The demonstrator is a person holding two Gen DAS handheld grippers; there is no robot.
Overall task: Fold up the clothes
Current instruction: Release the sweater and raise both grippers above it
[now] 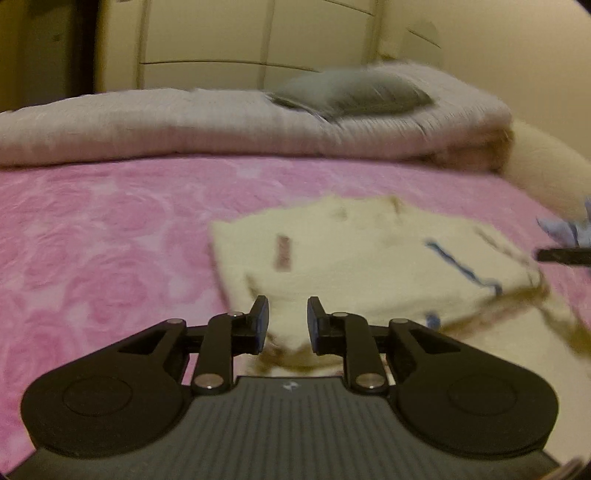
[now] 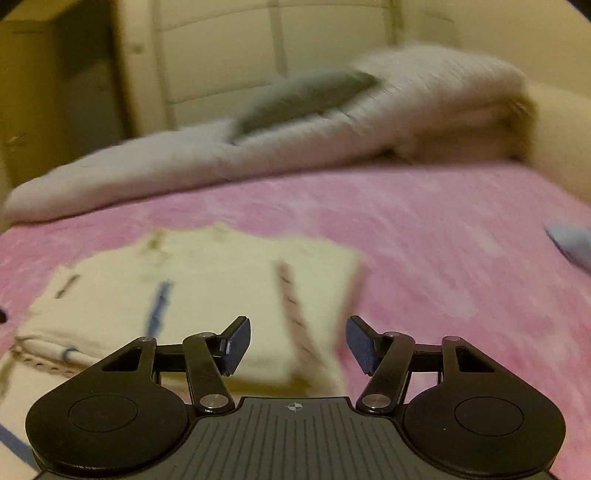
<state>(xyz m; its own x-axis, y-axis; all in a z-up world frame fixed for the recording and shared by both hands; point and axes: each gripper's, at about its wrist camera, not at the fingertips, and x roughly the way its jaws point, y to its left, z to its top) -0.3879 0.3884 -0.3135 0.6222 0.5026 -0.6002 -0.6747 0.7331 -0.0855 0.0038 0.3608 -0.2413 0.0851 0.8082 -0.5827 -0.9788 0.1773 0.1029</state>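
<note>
A cream garment (image 1: 369, 251) with blue trim and a small reddish label lies partly folded on the pink bedspread (image 1: 110, 229). My left gripper (image 1: 288, 321) hovers at its near left corner. Its blue pads stand a little apart, and the cloth shows through the gap without being pinched. In the right wrist view the same garment (image 2: 221, 288) lies left of centre. My right gripper (image 2: 298, 343) is open wide over the garment's near right edge, with nothing held. A dark finger tip (image 1: 565, 255) of the right gripper pokes in at the right edge of the left wrist view. Both views are motion-blurred.
A folded pale quilt (image 1: 221, 122) with a grey pillow (image 1: 351, 92) on it lies across the far side of the bed. A light blue cloth (image 2: 572, 243) lies at the bed's right edge. Cream wardrobe doors (image 1: 221, 33) stand behind.
</note>
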